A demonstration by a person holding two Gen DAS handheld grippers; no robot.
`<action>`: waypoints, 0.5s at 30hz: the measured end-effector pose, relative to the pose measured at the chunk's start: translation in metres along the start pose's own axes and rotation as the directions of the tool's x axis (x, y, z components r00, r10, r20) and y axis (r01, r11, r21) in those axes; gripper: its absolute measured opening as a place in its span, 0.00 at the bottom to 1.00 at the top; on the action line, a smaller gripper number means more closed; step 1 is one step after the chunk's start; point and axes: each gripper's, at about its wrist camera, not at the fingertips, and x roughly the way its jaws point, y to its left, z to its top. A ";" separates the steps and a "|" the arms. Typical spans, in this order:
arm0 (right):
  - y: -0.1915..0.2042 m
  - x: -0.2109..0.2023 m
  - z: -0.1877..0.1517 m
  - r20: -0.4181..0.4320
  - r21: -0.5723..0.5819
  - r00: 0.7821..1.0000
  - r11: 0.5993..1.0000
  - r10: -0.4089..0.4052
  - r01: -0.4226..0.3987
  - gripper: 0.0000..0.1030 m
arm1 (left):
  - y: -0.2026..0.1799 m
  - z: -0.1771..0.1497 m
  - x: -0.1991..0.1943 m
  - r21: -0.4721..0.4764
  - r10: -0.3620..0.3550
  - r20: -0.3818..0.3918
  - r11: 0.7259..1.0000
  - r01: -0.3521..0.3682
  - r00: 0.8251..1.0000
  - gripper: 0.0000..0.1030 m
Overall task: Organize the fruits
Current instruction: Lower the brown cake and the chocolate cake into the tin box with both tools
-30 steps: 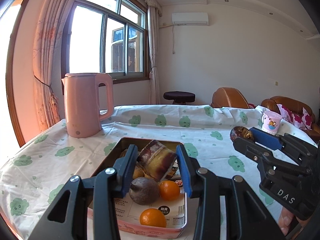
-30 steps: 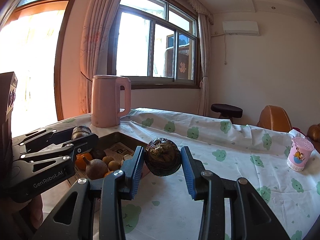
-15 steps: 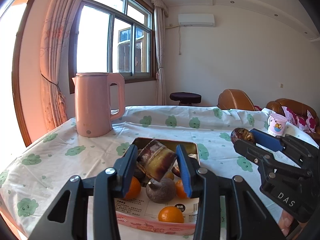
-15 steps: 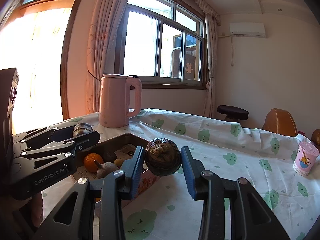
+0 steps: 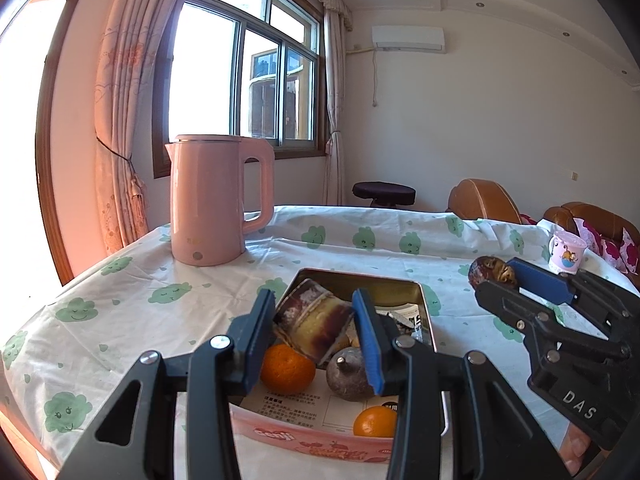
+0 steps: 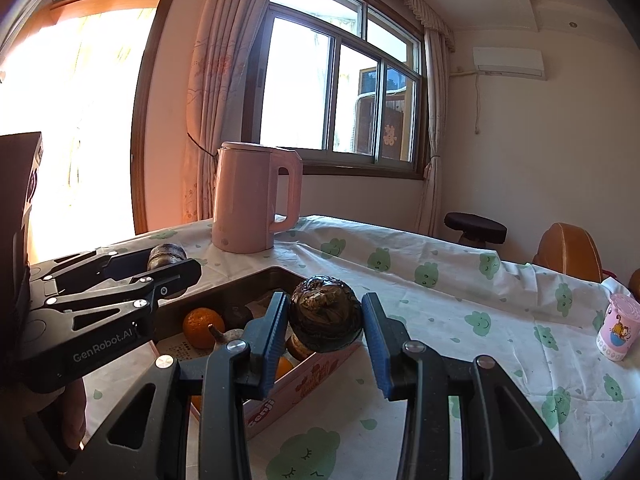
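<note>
My left gripper (image 5: 314, 330) is shut on a brown and yellow chunk of cane (image 5: 312, 326), held above the near end of the pink tin (image 5: 300, 440). Inside the tin lie two oranges (image 5: 287, 368), a round brown fruit (image 5: 348, 374) and other pieces. My right gripper (image 6: 325, 316) is shut on a dark wrinkled round fruit (image 6: 326, 312), raised over the tin's side wall (image 6: 320, 376). Each view shows the other gripper from the side: the right gripper (image 5: 496, 278) at right, the left gripper (image 6: 172, 262) at left.
A pink kettle (image 5: 216, 204) stands at the back left of the cloth-covered table (image 5: 120, 320), behind the tin. A small pink cup (image 6: 618, 332) sits near the right edge. A dark stool (image 5: 384, 192) and brown sofas (image 5: 484, 200) lie beyond the table.
Both grippers have shifted sideways together, keeping their loads. The tin and kettle have slid to the right in both views and look nearer.
</note>
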 end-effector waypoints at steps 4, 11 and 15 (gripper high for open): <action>0.005 0.003 0.002 -0.001 -0.010 1.000 1.000 0.007 -0.007 0.39 | 0.005 -0.001 0.001 -0.004 0.007 -0.007 1.000 -0.007 1.000 0.41; 0.013 0.009 0.001 -0.011 -0.015 1.000 1.000 0.018 -0.018 0.39 | 0.015 -0.003 0.003 -0.005 0.020 -0.031 1.000 -0.021 0.999 0.41; 0.019 0.014 0.000 -0.023 -0.028 0.999 0.999 0.026 -0.026 0.39 | 0.020 -0.005 0.007 -0.010 0.025 -0.046 1.000 -0.026 0.999 0.41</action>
